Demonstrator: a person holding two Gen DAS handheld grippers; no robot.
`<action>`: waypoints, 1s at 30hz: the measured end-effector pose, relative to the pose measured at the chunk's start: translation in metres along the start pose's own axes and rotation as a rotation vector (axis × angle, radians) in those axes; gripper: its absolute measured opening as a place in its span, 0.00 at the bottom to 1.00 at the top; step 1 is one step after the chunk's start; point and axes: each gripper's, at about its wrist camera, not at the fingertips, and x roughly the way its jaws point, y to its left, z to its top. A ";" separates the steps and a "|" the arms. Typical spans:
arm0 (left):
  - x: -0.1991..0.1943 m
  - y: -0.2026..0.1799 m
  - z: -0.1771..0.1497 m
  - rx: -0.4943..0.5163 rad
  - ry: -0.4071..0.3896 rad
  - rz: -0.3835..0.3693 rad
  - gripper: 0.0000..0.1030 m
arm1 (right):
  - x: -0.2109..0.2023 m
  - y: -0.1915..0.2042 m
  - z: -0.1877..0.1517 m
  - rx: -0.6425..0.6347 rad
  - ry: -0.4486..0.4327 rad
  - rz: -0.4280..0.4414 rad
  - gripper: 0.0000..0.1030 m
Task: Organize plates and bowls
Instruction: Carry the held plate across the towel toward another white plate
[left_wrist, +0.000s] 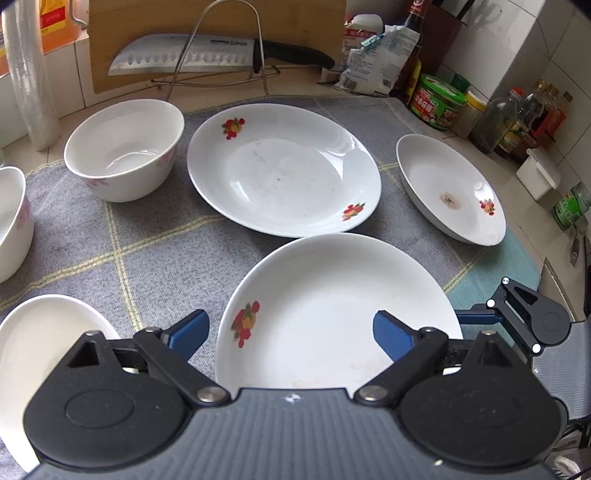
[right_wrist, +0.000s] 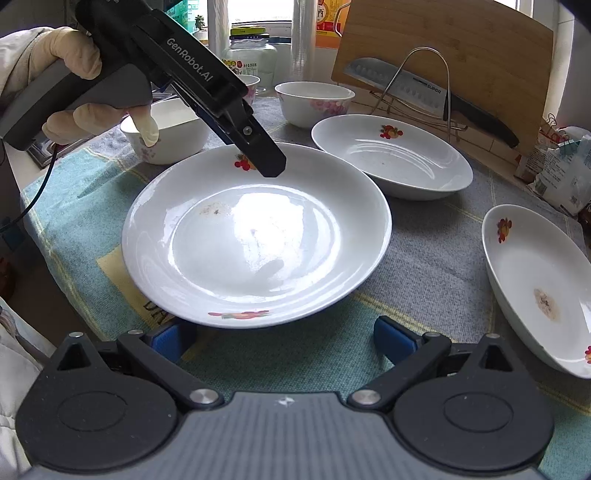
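Plates and bowls lie spread over a grey checked cloth (left_wrist: 155, 236) on a kitchen counter. Left wrist view, near to far: the left gripper (left_wrist: 291, 332) hangs over the nearest plate (left_wrist: 332, 295) at lower centre, jaws set wide, one blue pad outside the plate's left rim and the other above its basin; neither pad presses on it. The right gripper (left_wrist: 517, 317) shows at the lower right edge. A white dish (left_wrist: 33, 343) sits at the lower left. Beyond, a large plate (left_wrist: 284, 170) occupies the centre, a stained plate (left_wrist: 450, 188) the right, a bowl (left_wrist: 123, 147) the upper left, and a second bowl (left_wrist: 11, 221) the left edge. A knife (left_wrist: 221, 55) rests on a wire rack (left_wrist: 225, 40) at the top.

Right wrist view: the right gripper (right_wrist: 284, 339) has its jaws wide and empty, just short of the near rim of the central plate (right_wrist: 255, 236). A gloved hand (right_wrist: 74, 74) at upper left holds the left gripper (right_wrist: 269, 162) over that plate's far rim.
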 end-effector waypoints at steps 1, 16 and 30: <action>0.002 0.001 0.001 -0.001 0.009 -0.007 0.90 | 0.000 0.000 0.000 0.001 -0.001 -0.001 1.00; 0.013 0.001 0.006 0.014 0.070 -0.010 0.78 | -0.004 0.004 -0.008 -0.043 -0.083 0.005 1.00; 0.018 0.003 0.008 0.032 0.081 0.002 0.76 | 0.004 0.005 -0.003 -0.062 -0.112 0.057 1.00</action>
